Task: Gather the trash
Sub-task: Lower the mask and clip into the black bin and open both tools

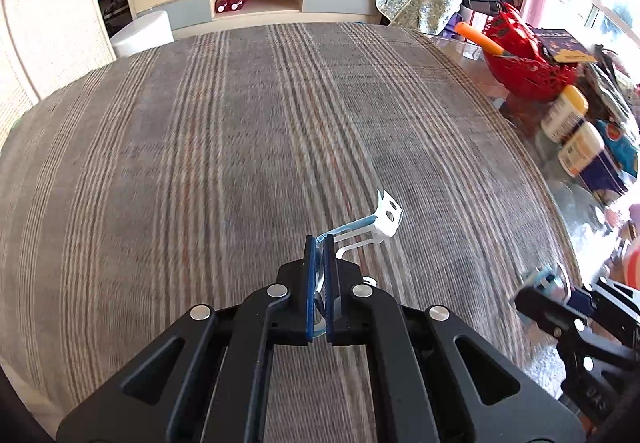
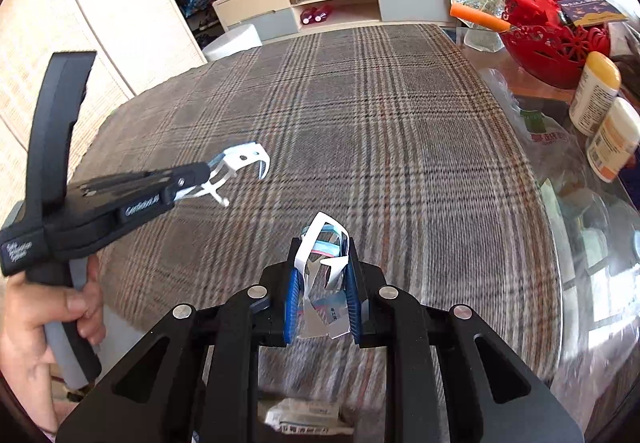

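Aloft, both hand-held grippers (image 1: 320, 243) (image 2: 322, 275), scrap-laden.

Left gripper (image 1: 319, 243) jaws clamped tight, held level; right gripper (image 2: 322, 275) jaws closed partway, left hand (image 2: 44, 323) gripping handle

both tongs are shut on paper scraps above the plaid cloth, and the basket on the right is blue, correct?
Not quite: the basket is red, as the right wrist view shows. The rest holds: the left tongs and right tongs are each shut on a scrap above the plaid cloth.
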Demonstrator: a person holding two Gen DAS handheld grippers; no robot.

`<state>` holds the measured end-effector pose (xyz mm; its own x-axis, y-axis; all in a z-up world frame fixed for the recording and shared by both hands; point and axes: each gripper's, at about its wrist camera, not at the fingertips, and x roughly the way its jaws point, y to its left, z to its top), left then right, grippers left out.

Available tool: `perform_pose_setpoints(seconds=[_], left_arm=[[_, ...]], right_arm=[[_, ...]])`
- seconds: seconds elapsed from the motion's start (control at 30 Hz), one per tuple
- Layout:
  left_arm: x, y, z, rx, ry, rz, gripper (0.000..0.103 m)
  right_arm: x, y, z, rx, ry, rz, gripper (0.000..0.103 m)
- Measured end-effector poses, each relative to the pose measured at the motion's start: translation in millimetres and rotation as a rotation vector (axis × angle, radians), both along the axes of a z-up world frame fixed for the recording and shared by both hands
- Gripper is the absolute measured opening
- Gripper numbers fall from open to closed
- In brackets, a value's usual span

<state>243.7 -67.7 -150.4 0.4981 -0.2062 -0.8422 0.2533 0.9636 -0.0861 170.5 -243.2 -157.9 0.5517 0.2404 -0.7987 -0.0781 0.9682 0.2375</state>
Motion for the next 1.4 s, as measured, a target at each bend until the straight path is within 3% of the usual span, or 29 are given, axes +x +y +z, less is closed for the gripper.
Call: perform_pose_setpoints(seconds=[0.37, 0.67, 1.1, 1.4], left_arm=[[-150, 29, 20, -0.040, -0.009, 0.033, 0.002], [-226, 36, -7, -0.069, -0.010, 0.006, 0.002], [-233, 34, -113, -0.097, 0.134, 0.004, 0.003], [-208, 30, -155, -0.141, 0.250, -0.020, 0.005]], right_arm=[[-102, 22, 6, -0.047, 0.014, 0.012, 0.021], [-162, 25, -26, -0.042, 0.054, -0.004, 0.021], [-163, 44, -116, -0.006, 0.193, 0.024, 0.021], [-162, 49, -169, -0.022, 0.291, 0.047, 0.024]])
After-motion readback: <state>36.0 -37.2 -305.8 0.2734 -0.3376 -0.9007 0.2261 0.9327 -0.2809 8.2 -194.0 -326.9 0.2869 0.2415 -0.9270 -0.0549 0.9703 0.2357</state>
